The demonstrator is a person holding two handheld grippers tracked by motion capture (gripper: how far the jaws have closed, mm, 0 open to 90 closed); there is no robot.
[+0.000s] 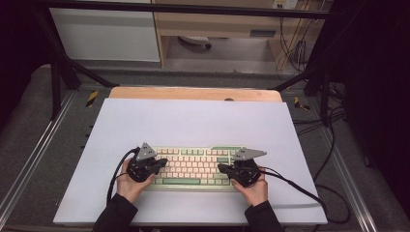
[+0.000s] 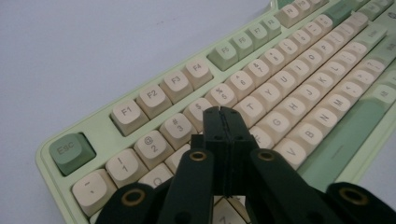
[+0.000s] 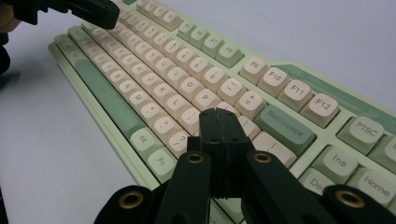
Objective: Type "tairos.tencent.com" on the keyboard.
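green keyboard (image 1: pixel 196 166) lies on white mat (image 1: pixel 193 121). left gripper (image 1: pixel 162 162) over its left keys, jaws pressed together, empty. right gripper (image 1: pixel 221 167) over its right keys, likewise closed on nothing.

A white sheet (image 1: pixel 193 121) covers the table (image 1: pixel 193 93); a green keyboard (image 1: pixel 193 166) lies on it

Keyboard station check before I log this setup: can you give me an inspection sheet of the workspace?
Surface: white sheet over a wooden table.
Job's things: green keyboard with cream keys, lying flat near the front edge.
Clutter: nothing seen.
Grippers: left gripper over the keyboard's left end, right gripper over its right end; both have jaws together, holding nothing.
Cables: black cables trail from each gripper.
Surroundings: metal frame, floor cables.
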